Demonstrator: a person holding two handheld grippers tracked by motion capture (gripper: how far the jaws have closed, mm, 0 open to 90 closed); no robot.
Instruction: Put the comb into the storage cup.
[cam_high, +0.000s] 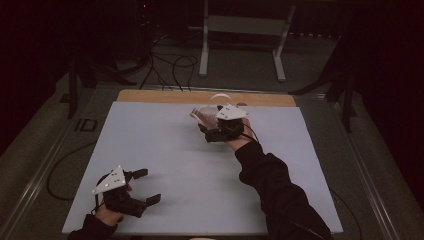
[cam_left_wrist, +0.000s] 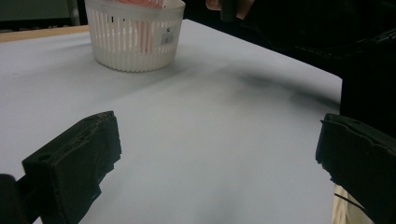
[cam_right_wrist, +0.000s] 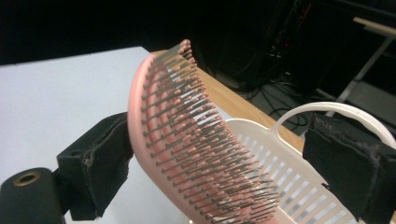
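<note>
Right gripper (cam_right_wrist: 219, 158) fingers spread wide, brush (cam_right_wrist: 196, 140) between them, leaning on the left pad, seemingly let go. Brush standing partly in the basket (cam_right_wrist: 299, 158), centre-right of frame. Left gripper (cam_high: 142, 187) fingers spread on nothing, lower left over the tabletop (cam_high: 190, 165). Placing nearly done; withdrawal left.
</note>
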